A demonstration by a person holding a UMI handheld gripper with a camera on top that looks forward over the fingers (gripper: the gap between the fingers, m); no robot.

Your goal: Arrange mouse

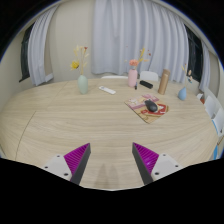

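A dark mouse lies on a patterned mouse mat at the far right of the round wooden table, well beyond my fingers. My gripper is open and empty, its two purple-padded fingers spread wide over bare tabletop near the table's front edge.
At the table's far side stand a pale vase with yellow flowers, a small white object, a pink bottle, a tan bottle and a blue item. White curtains hang behind.
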